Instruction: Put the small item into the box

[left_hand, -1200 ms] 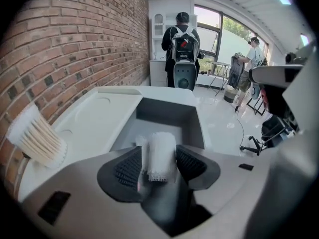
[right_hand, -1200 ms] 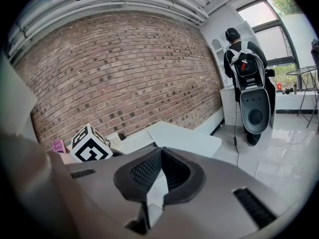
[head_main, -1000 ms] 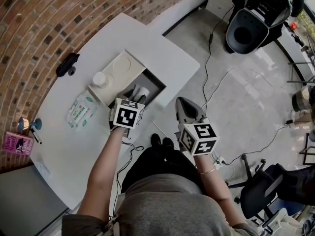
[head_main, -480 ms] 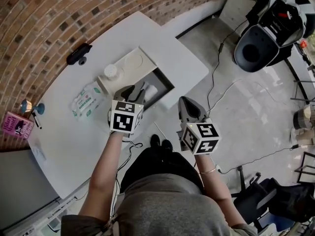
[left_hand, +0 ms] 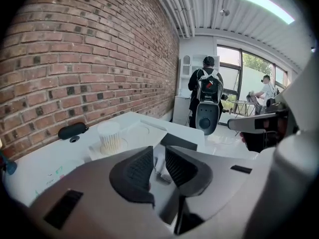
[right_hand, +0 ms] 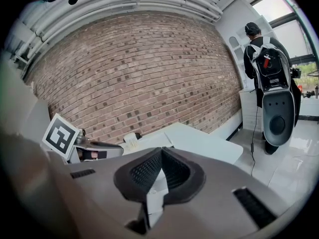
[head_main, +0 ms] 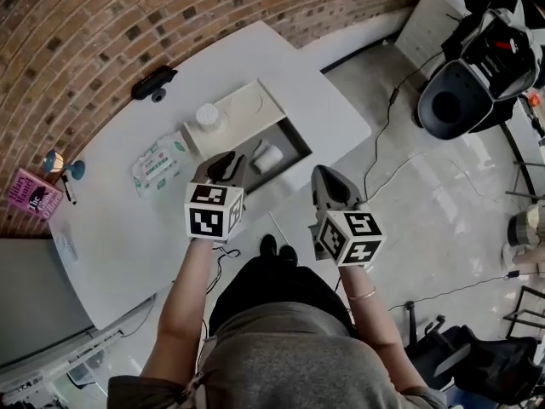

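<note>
Now, small item (head_main: 269,157): lies inside the open box (head_main: 300,136), centre of the frame, on the desk (head_main: 111,237).
Handling: looks light, white, roll-like, probably soft; best pinched gently across the middle.
Left tongs (head_main: 223,167): narrowly apart, just been closing, empty, beside the box's left edge.
Right tongs (head_main: 328,186): pressed together, empty.

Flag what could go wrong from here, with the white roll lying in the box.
1. The left gripper hangs close by the box, its fingers having just been closing on nothing; a dip could knock the white roll.
2. The cotton-swab jar stands on the lid beside the box; lifting that lid would probably tip it.
</note>
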Demonstrator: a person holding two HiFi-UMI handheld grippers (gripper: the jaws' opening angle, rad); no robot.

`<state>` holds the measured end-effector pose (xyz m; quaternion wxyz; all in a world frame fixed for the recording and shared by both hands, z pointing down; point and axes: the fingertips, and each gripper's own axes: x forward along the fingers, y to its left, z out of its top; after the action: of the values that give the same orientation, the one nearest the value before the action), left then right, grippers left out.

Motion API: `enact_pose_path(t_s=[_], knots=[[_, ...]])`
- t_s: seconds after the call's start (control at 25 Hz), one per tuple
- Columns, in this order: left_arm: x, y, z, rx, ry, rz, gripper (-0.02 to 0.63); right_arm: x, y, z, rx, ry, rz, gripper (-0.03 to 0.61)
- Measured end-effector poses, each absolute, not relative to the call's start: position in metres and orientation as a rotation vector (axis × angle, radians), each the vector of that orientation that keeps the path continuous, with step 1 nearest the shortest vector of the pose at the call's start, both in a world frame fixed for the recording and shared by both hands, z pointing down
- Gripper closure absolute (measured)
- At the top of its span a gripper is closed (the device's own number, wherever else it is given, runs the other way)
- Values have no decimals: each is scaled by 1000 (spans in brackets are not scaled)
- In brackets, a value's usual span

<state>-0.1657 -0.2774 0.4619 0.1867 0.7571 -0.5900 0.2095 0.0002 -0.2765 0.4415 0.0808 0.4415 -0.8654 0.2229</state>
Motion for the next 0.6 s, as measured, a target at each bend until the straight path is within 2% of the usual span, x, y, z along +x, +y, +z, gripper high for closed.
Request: enact_pose_path(t_s=[0.6], knots=[[-197, -235, 441, 2025, -1846, 424, 583, -29, -264, 431, 1175, -2640, 590, 574]])
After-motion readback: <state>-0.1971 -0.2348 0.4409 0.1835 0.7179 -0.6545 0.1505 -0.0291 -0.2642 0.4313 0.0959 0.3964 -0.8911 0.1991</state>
